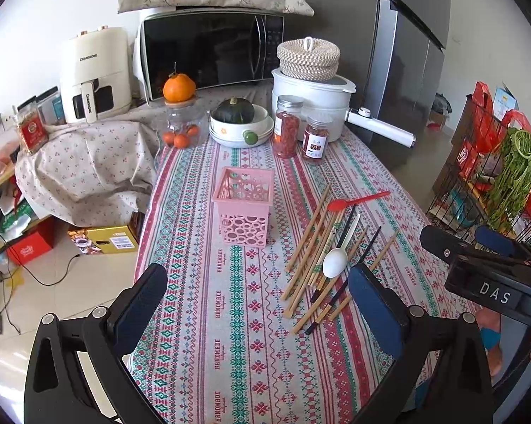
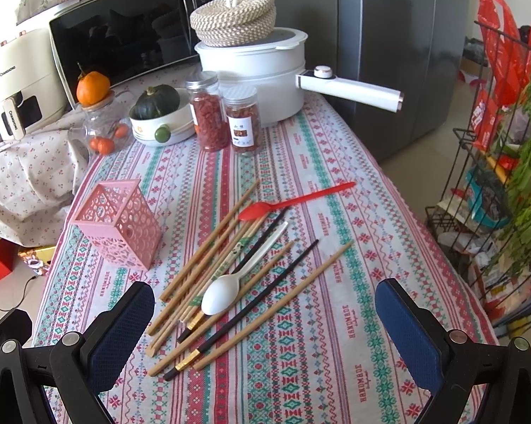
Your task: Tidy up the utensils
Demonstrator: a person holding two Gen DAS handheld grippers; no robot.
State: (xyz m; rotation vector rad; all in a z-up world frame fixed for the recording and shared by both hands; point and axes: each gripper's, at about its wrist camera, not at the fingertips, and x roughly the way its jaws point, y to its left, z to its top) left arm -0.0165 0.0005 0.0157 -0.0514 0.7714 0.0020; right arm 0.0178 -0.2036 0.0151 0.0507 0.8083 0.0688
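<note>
A pink perforated utensil holder [image 1: 245, 205] [image 2: 119, 224] stands upright and empty on the patterned tablecloth. To its right lie several wooden chopsticks [image 1: 309, 243] [image 2: 209, 251], two black chopsticks [image 2: 262, 296], a white spoon [image 1: 335, 262] [image 2: 220, 294] on top of them, and a red spoon [image 1: 357, 200] [image 2: 293, 200] at the far end. My left gripper [image 1: 258, 304] is open and empty above the cloth, in front of the holder. My right gripper [image 2: 265, 321] is open and empty over the near ends of the chopsticks; its body also shows in the left wrist view [image 1: 491, 268].
At the table's far end stand a white pot with a woven lid [image 1: 311, 84], two spice jars [image 1: 299, 134], a bowl with a green squash [image 1: 239, 122] and a glass jar with oranges [image 1: 180, 120]. A wire rack with greens [image 2: 505, 162] stands right of the table.
</note>
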